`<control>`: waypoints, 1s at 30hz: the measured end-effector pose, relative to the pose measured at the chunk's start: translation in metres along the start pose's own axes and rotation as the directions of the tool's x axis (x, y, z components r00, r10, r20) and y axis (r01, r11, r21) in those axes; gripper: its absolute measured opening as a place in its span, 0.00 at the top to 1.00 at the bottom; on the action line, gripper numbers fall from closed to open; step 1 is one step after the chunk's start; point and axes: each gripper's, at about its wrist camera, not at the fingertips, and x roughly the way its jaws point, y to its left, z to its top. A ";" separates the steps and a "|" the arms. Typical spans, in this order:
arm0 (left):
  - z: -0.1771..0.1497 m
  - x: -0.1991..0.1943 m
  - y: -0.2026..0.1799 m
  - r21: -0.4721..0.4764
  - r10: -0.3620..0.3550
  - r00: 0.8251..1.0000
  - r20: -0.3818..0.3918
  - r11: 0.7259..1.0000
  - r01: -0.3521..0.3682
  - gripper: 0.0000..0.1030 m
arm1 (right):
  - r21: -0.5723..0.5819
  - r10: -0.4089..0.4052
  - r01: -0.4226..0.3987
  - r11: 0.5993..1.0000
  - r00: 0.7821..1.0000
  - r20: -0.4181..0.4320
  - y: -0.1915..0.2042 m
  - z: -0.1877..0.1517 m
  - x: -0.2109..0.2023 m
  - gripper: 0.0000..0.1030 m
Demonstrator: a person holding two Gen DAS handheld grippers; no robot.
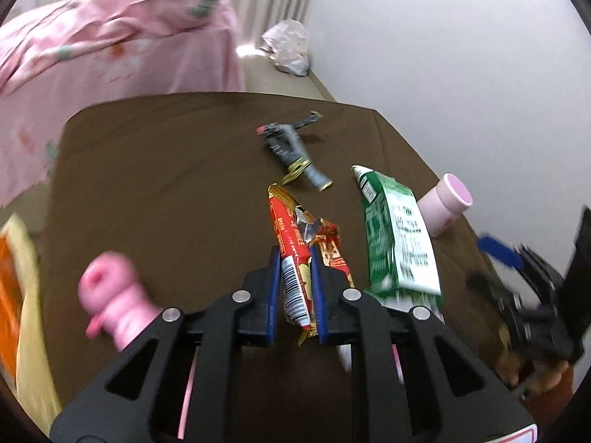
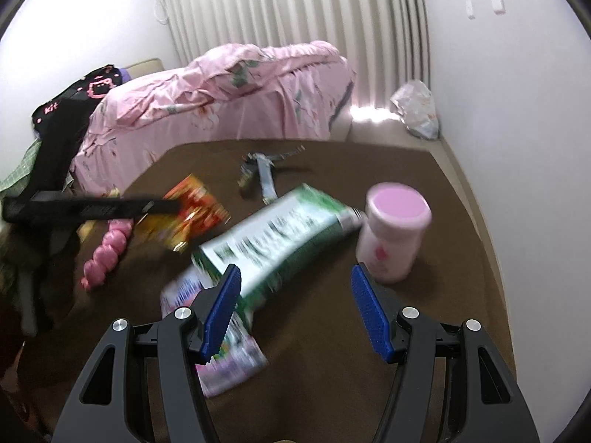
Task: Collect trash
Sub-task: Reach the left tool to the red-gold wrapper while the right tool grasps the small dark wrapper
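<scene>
The red wrapper lies on the brown table, its long axis running away from the left tongs, torn gold end pointing far, barcode end near. That near end sits between the blue pads, which are clamped on it. Just right of it lies the green packet, long axis also pointing away; a pink cup stands beyond it, and a grey wrapper lies farther off. A pink toy lies left. The right tongs hover apart over the green packet's near end, gripping nothing.
</scene>
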 end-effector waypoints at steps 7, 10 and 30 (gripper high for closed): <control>-0.047 -0.030 0.026 -0.092 0.060 0.998 0.005 0.994 -0.059 0.76 | -0.010 0.052 -0.053 0.999 0.998 -0.025 0.028 0.069 0.060 0.43; -0.054 -0.042 0.031 -0.092 0.032 0.999 0.035 0.995 -0.028 0.55 | -0.013 0.034 -0.035 0.999 0.998 -0.046 0.040 0.094 0.089 0.43; -0.066 -0.077 0.057 -0.154 -0.001 0.990 0.139 0.988 0.023 0.44 | -0.125 0.026 -0.062 0.990 0.963 -0.268 0.062 0.114 0.157 0.92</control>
